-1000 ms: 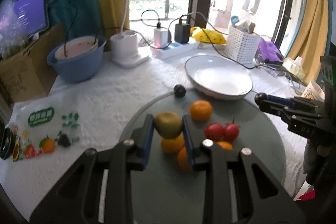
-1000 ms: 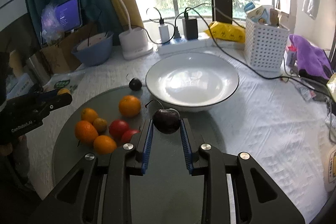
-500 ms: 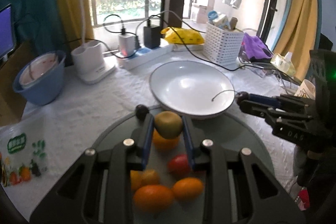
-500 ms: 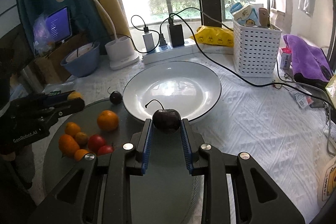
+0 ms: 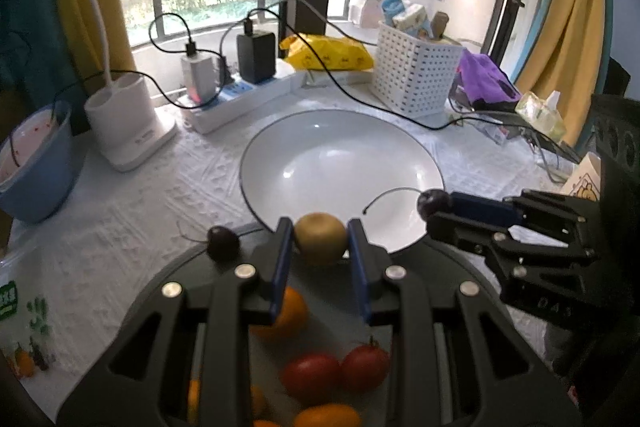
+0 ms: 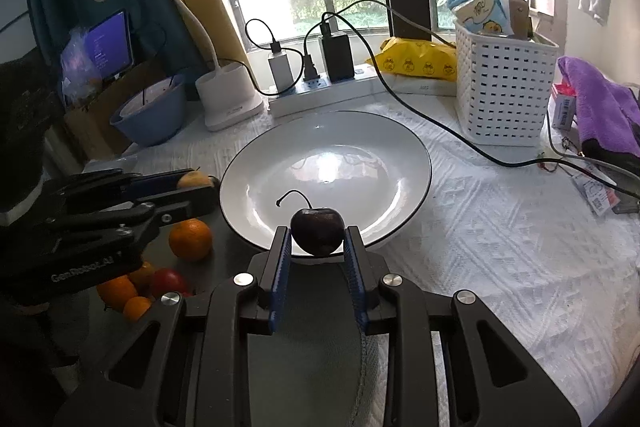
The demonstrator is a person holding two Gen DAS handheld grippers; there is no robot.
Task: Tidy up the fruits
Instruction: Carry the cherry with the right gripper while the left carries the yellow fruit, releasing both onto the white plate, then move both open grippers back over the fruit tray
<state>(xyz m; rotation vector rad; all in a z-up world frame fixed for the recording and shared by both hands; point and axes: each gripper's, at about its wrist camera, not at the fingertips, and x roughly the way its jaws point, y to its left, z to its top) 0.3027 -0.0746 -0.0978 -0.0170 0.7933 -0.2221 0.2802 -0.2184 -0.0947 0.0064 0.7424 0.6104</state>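
Observation:
My left gripper is shut on a green-brown kiwi, held above the near rim of the empty white plate. My right gripper is shut on a dark cherry with a curled stem, also at the plate's near rim. In the left wrist view the right gripper comes in from the right with the cherry. Oranges and red tomatoes lie on the dark round mat. Another cherry sits at the mat's far edge.
Behind the plate stand a white lamp base, a power strip with chargers, a yellow bag and a white basket. A blue bowl is at the left. A black cable runs past the plate.
Both grippers have moved forward toward the white plate with their fruit still held. The plate now fills more of both views, and the mat's fruit has dropped lower.

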